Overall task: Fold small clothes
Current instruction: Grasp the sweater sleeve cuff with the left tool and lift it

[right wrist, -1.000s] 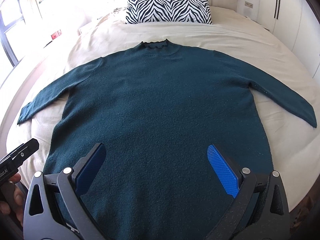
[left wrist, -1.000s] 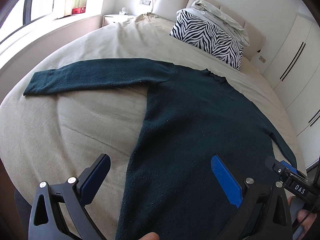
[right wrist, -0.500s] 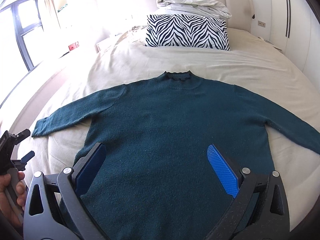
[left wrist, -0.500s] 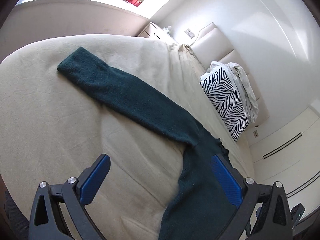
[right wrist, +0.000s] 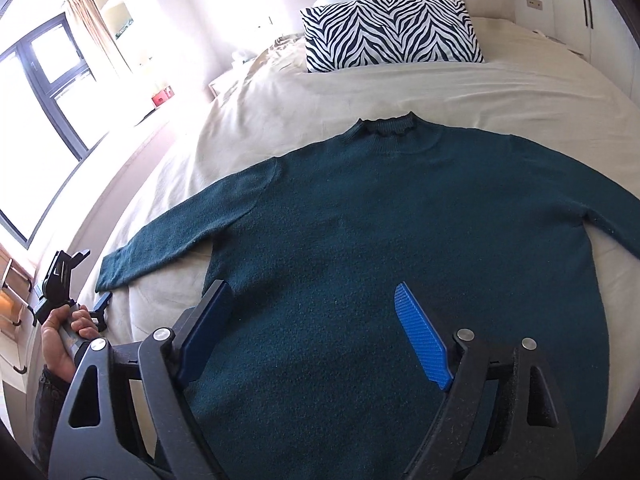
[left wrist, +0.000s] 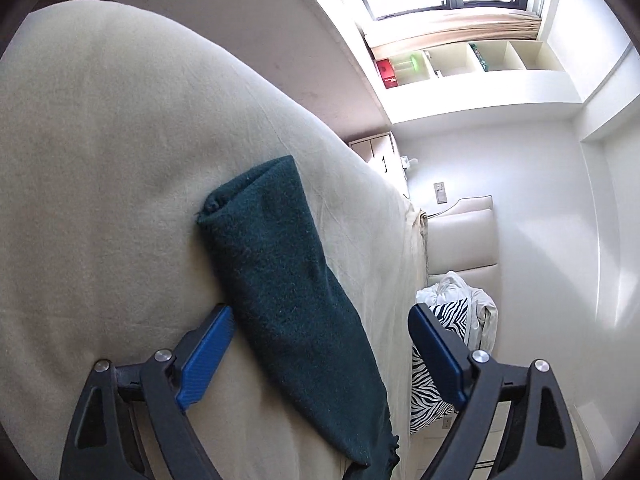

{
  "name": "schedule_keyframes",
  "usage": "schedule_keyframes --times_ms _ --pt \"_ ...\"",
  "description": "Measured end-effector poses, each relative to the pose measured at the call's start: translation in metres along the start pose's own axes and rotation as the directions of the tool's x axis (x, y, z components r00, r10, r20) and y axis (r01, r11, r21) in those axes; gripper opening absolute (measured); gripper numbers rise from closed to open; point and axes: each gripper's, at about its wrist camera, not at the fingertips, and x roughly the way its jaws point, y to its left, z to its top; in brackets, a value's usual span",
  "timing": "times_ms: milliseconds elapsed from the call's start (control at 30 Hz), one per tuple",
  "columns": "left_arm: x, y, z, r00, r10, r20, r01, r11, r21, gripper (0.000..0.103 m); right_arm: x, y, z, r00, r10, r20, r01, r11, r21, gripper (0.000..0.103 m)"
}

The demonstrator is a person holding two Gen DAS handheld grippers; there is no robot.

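Zebra pillow well behind sweater, bed.

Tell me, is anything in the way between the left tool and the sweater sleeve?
Nothing visible is. The sleeve lies flat on the bed sheet, already between the closing fingers of the left tool, which are not yet pressing on it.

The left wrist camera sits low and close over the bed, near its left edge. It is rolled on its side and looks along one sleeve toward the window wall. The right wrist camera looks from the foot edge, tilted down, toward the headboard. Both views share this sleeve and the zebra pillow.
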Motion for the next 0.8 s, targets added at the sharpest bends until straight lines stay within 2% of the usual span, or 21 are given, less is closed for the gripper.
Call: schedule_keyframes --times_ms 33,67,100,133,200,233,300,367,400,433,467,500,533,600,633,667,700,733,800 --pt "0.005 0.0 0.005 1.0 0.012 0.008 -0.012 1.0 -0.001 0.087 0.002 -0.003 0.001 1.0 0.003 0.0 -0.003 1.0 0.01 0.082" --pt "0.01 0.001 0.008 0.999 0.03 0.015 -0.03 1.0 -0.004 0.077 0.001 -0.006 0.0 1.0 0.007 0.001 -0.007 1.0 0.02 0.082" --pt "0.014 0.003 0.012 0.999 0.044 0.017 -0.044 0.999 -0.013 0.059 0.001 -0.009 0.0 1.0 0.009 0.004 -0.009 1.0 0.028 0.082" --pt "0.018 0.006 0.018 0.999 0.052 0.009 -0.052 0.998 -0.023 0.037 0.002 -0.012 0.0 1.0 0.013 0.006 -0.013 0.999 0.034 0.082" --pt "0.026 0.007 0.025 0.997 0.076 -0.012 -0.077 0.997 -0.025 0.012 0.004 -0.019 0.001 1.0 0.021 0.01 -0.021 0.999 0.048 0.082" --pt "0.028 0.0 0.024 0.996 0.087 -0.012 -0.087 0.996 0.005 0.009 0.005 -0.024 0.001 1.0 0.024 0.01 -0.025 0.998 0.057 0.082" --pt "0.033 -0.034 0.011 0.995 0.102 -0.001 -0.101 0.984 0.146 0.008 0.008 -0.033 0.001 0.999 0.032 0.006 -0.033 0.996 0.078 0.078" --pt "0.041 -0.08 -0.013 0.995 0.097 -0.02 -0.084 0.939 0.334 0.008 0.014 -0.044 0.001 0.999 0.045 -0.009 -0.044 0.993 0.108 0.075" --pt "0.047 -0.106 -0.033 0.995 0.091 -0.042 -0.064 0.899 0.432 0.008 0.017 -0.05 0.002 0.998 0.055 -0.016 -0.052 0.991 0.127 0.073" --pt "0.052 -0.13 -0.06 0.994 0.091 -0.062 -0.043 0.843 0.537 0.008 0.021 -0.056 0.004 0.998 0.064 -0.021 -0.061 0.988 0.144 0.072" --pt "0.059 -0.153 -0.09 0.992 0.096 -0.083 -0.021 0.768 0.64 0.008 0.023 -0.062 0.005 0.997 0.072 -0.023 -0.067 0.985 0.16 0.072" --pt "0.063 -0.172 -0.127 0.99 0.101 -0.1 0.005 0.677 0.736 0.008 0.026 -0.069 0.006 0.997 0.08 -0.022 -0.075 0.981 0.178 0.071" --pt "0.068 -0.188 -0.163 0.988 0.111 -0.11 0.028 0.565 0.825 0.009 0.029 -0.076 0.008 0.996 0.09 -0.02 -0.084 0.977 0.198 0.071" --pt "0.074 -0.198 -0.243 0.985 0.15 -0.082 0.034 0.298 0.954 0.009 0.035 -0.092 0.013 0.991 0.129 -0.018 -0.12 0.96 0.253 0.071" --pt "0.079 -0.194 -0.276 0.983 0.173 -0.058 0.027 0.177 0.984 0.009 0.04 -0.101 0.016 0.986 0.163 -0.019 -0.151 0.946 0.288 0.071" --pt "0.084 -0.187 -0.304 0.98 0.195 -0.035 0.02 0.077 0.997 0.009 0.047 -0.108 0.019 0.98 0.197 -0.024 -0.179 0.93 0.32 0.071" --pt "0.09 -0.175 -0.323 0.976 0.219 -0.018 0.017 0.006 1.0 0.009 0.054 -0.115 0.022 0.972 0.234 -0.031 -0.209 0.913 0.351 0.071" --pt "0.095 -0.163 -0.337 0.969 0.246 -0.009 0.018 -0.034 0.999 0.009 0.063 -0.12 0.025 0.96 0.278 -0.04 -0.243 0.894 0.376 0.071" --pt "0.099 -0.144 -0.347 0.959 0.283 -0.002 0.02 -0.058 0.998 0.011 0.084 -0.124 0.032 0.929 0.365 -0.059 -0.306 0.849 0.432 0.071"
